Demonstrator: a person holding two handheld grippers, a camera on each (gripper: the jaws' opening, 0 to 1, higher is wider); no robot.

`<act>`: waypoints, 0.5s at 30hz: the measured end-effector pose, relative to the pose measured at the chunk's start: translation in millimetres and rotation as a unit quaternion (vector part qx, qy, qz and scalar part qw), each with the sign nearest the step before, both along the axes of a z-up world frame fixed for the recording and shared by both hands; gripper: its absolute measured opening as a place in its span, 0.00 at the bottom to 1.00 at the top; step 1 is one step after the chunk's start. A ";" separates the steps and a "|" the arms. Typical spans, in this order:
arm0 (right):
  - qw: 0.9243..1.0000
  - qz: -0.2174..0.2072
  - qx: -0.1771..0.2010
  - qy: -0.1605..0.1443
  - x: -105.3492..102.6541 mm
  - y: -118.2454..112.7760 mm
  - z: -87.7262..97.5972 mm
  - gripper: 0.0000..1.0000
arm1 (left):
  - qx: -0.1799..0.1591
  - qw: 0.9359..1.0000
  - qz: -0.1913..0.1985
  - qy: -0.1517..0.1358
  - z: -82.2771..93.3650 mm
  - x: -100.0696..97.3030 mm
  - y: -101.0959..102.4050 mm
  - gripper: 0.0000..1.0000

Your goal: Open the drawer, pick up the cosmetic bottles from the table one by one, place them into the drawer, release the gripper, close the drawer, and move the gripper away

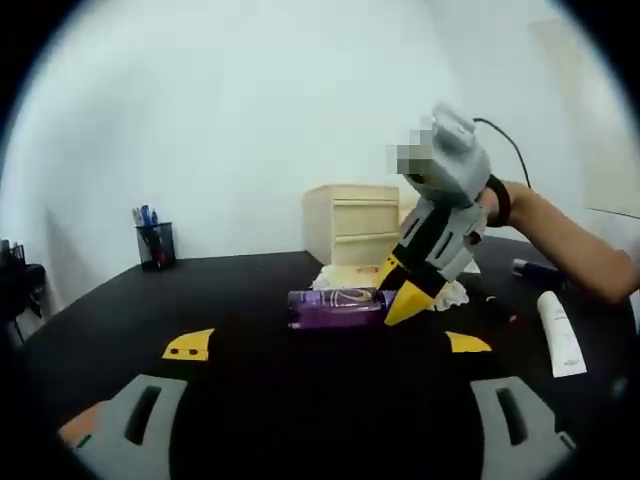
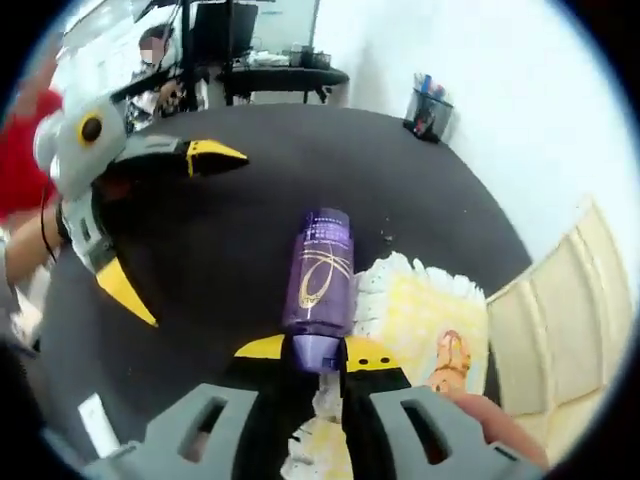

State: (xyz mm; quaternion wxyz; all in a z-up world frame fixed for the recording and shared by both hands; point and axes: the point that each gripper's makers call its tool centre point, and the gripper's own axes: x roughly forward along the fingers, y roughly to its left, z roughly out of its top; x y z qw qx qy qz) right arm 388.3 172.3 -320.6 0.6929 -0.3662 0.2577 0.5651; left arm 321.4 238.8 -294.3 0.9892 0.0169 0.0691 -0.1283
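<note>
A purple cosmetic bottle (image 1: 335, 308) (image 2: 320, 265) lies on its side on the black table (image 1: 250, 300), partly on a yellow and white cloth (image 2: 420, 310). My right gripper (image 2: 318, 352) (image 1: 398, 290) is shut on the bottle's cap end, a yellow-tipped jaw on each side. My left gripper (image 1: 330, 345) (image 2: 170, 222) hovers open in front of the bottle, with nothing between its jaws. The small wooden drawer cabinet (image 1: 352, 222) (image 2: 560, 320) stands behind the cloth, its drawers closed. A white tube (image 1: 560, 335) and a dark bottle (image 1: 535, 268) lie further right.
A black mesh pen holder (image 1: 155, 243) (image 2: 430, 110) stands near the wall at the table's far side. The person's forearm (image 1: 560, 235) reaches in from the right. Desks and office gear (image 2: 270, 60) stand beyond the table.
</note>
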 end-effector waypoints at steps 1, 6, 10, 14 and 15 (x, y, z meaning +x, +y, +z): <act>0.999 0.030 -0.006 -0.034 -0.2 1.7 3.0 0.16 | -0.001 1.000 0.000 0.000 0.1 -0.3 -0.4 0.83; 0.988 0.096 -0.022 -0.116 -7.8 -0.7 14.9 0.15 | 0.001 1.000 -0.003 0.000 -0.6 -2.3 -4.4 0.82; 0.980 0.136 -0.029 -0.142 -19.7 -0.5 20.4 0.15 | 0.014 1.000 -0.006 0.001 -2.4 -3.2 -7.7 0.80; 0.976 0.154 -0.037 -0.151 -36.6 -9.0 22.0 0.15 | 0.035 0.999 -0.002 -0.007 0.0 -3.7 -5.6 0.72; 0.973 0.160 -0.040 -0.159 -37.9 -9.7 24.4 0.15 | 0.052 0.998 0.001 -0.021 4.9 -4.1 -4.2 0.66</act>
